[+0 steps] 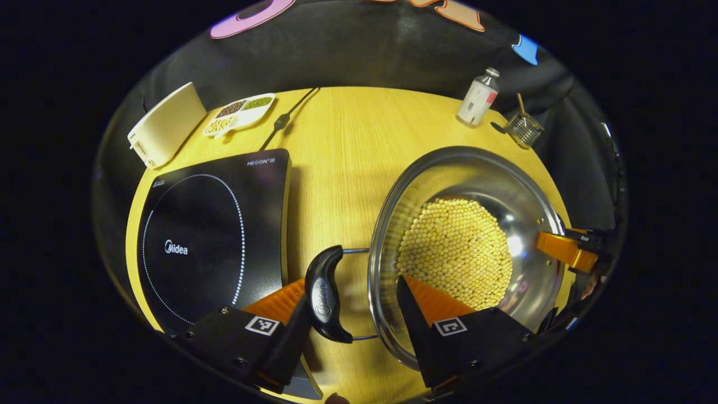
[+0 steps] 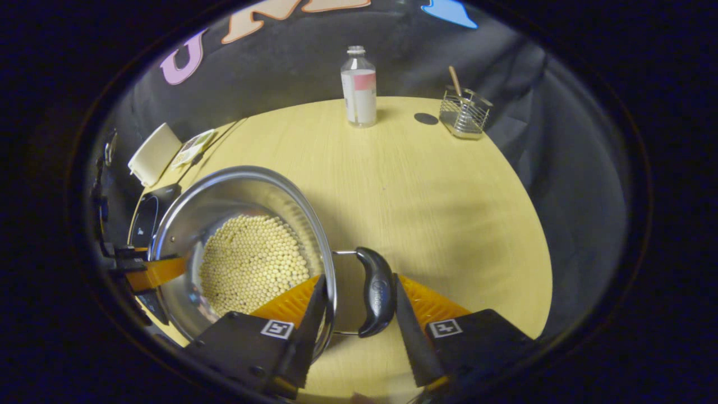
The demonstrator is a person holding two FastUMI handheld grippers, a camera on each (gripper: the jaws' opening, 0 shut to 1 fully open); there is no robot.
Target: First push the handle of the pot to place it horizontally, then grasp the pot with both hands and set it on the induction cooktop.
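While the pot (image 1: 465, 247) of pale beans sits on the tabletop (image 1: 342, 146) at right of the left gripper view, beside the induction cooktop (image 1: 213, 235) at left, the left claw (image 1: 353, 297) is spread around its near handle (image 1: 325, 294) and rim. The right claw (image 2: 356, 297) likewise straddles the opposite handle (image 2: 376, 292), spread.

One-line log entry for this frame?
stage: gripping pot | pot: on table, beans inside | left tongs: open, straddle left handle | right tongs: open, straddle right handle | cooktop: bare
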